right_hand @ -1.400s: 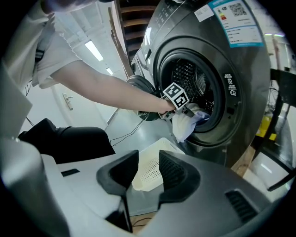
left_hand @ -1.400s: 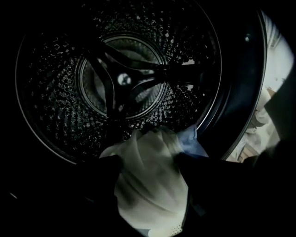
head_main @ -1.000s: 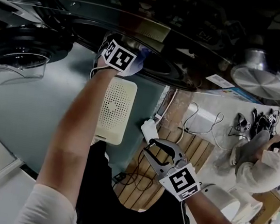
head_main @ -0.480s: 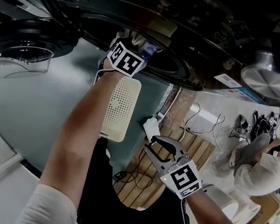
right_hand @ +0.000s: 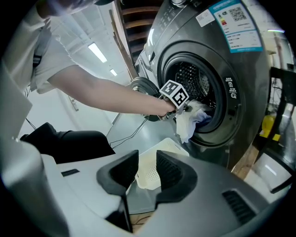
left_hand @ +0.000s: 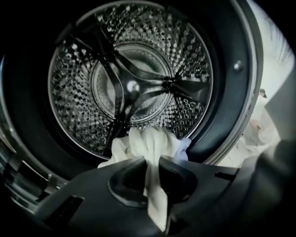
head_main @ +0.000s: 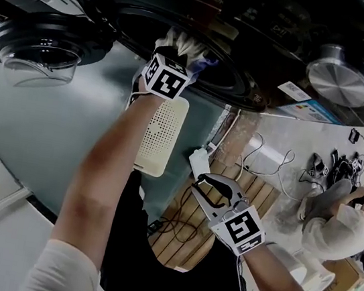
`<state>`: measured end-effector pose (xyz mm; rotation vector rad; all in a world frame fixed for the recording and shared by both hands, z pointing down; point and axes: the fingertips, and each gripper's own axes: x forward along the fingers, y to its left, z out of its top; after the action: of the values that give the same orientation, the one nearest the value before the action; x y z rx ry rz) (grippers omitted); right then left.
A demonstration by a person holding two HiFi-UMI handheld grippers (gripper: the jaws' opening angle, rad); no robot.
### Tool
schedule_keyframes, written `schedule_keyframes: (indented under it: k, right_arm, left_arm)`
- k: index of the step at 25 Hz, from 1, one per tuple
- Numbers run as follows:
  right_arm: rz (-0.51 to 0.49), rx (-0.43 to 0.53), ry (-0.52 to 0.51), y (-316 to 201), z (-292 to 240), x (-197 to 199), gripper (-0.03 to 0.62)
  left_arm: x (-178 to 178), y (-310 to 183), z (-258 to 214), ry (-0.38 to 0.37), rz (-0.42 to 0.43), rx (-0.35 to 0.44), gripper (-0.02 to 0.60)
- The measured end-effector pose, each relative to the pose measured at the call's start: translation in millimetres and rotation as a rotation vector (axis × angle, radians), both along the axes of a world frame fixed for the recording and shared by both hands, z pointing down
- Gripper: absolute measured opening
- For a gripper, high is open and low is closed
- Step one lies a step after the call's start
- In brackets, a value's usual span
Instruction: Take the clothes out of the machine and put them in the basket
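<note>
In the left gripper view, my left gripper is shut on a bunched white cloth at the mouth of the steel drum. Its jaws have just been closing with the cloth between them. The right gripper view shows that cloth hanging over the door rim below the left gripper, with a bluish piece behind it. A cream perforated basket stands on the floor in front of the machine. My right gripper hovers open near the basket with nothing between its jaws.
The machine's round glass door hangs open at the left. Cables and a white power strip lie on the wooden boards by the basket. A second round door is at upper right. A person sits on the floor at right.
The left gripper has closed on the white cloth and drawn it up to the drum's mouth, where it now shows. The right gripper has hardly moved.
</note>
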<state>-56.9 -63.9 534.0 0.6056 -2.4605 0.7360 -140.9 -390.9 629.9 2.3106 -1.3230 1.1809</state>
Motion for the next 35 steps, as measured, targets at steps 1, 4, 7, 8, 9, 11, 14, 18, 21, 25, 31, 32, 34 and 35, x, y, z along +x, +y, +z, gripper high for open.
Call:
schedule_keyframes:
  k: [1,4,7,8,9,11,14,18,21,25,31,32,34,35]
  right_arm:
    - [-0.005,0.011,-0.008,2,-1,1,0.120]
    - [-0.017,0.027,-0.019,7,-4,4,0.120]
    - [-0.017,0.016,-0.012,11,-11,10,0.120]
    - [-0.020,0.014,-0.013,13,-13,12,0.120]
    - [-0.025,0.017,-0.018,14,-14,13,0.120]
    - [-0.039,0.030,-0.031,17,-15,15,0.120]
    - [-0.054,0.038,-0.040,23,-18,17,0.120]
    - [-0.078,0.039,-0.048,29,-27,17,0.120]
    - [-0.084,0.035,-0.047,36,-28,23,0.120]
    - [-0.086,0.046,-0.065,41,-33,25,0.120]
    - [-0.105,0.047,-0.075,49,-39,26,0.120]
    - [-0.109,0.047,-0.077,51,-40,26,0.120]
    - [-0.115,0.050,-0.082,55,-43,27,0.120]
    - [-0.118,0.051,-0.083,56,-46,27,0.120]
  left_arm:
    - [-1,2,-5,0.006,-0.006,0.007,0.034]
    - [-2,7,-19,0.022,-0.021,0.032,0.034]
    - [-4,12,-34,0.047,-0.036,0.044,0.034]
    - [-4,14,-39,0.054,-0.039,0.048,0.034]
    - [-4,15,-45,0.059,-0.038,0.053,0.034]
    - [-5,19,-54,0.067,-0.040,0.058,0.034]
    - [-6,25,-65,0.084,-0.057,0.065,0.034]
    - [-13,29,-81,0.110,-0.093,0.087,0.034]
    - [-14,34,-94,0.136,-0.117,0.102,0.034]
    - [-16,41,-112,0.147,-0.134,0.129,0.034]
    - [-22,58,-141,0.177,-0.158,0.172,0.034]
    - [-22,61,-146,0.180,-0.158,0.177,0.034]
    - [-24,67,-154,0.185,-0.163,0.187,0.034]
    - [-26,70,-159,0.188,-0.168,0.192,0.034]
